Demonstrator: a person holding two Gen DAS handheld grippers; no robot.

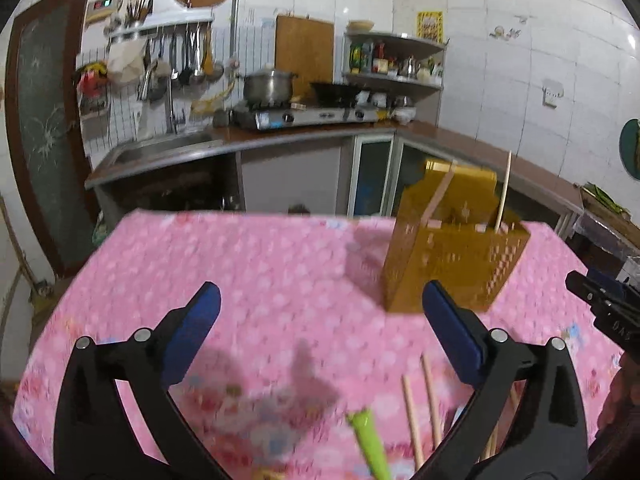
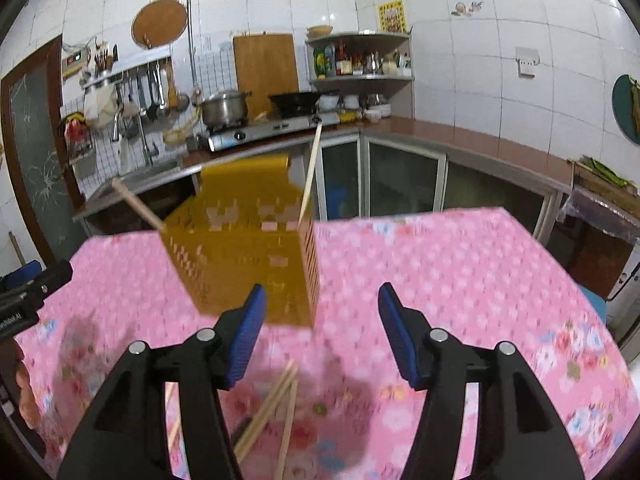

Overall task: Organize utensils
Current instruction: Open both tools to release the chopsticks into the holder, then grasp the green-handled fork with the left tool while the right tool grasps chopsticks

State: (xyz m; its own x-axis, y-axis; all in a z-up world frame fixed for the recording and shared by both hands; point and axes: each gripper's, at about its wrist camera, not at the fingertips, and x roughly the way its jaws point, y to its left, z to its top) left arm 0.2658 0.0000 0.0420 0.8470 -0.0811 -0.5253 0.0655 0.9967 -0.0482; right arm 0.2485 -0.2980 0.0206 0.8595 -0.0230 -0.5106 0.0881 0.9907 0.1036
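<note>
1. The left claw (image 1: 320, 332) is seen spread wide, with nothing between its blue pads (image 1: 200, 328); only the pink flowered cloth of the desk (image 1: 248, 264) shows in the gap.
2. The right claw (image 2: 322, 332) is seen partly spread and likewise empty, with bare cloth between its pads.
3. Loose wooden chopsticks (image 2: 280, 400) are seen lying flat on the desk just below and slightly left of the right claw's gap, their long axes running roughly along the claw's pointing line, fanned a little apart.
4. In the left wrist view the same chopsticks (image 1: 420, 408) lie low and to the right, beside the right-hand finger; a green handled utensil (image 1: 370, 444) lies just left of them, angled toward the near edge. What kind of utensil it is cannot be told.
5. The amber perforated utensil holder (image 2: 248, 256) stands further out on the desk, ahead and left of the right claw, ahead and right of the left one. Two chopsticks (image 2: 310, 172) already lean in it.
6. The right claw is judged nearer to the loose chopsticks; a downward reach with the pads closing across their length would seem called for.
7. Both views are blurred, so exact contact cannot be told.
</note>
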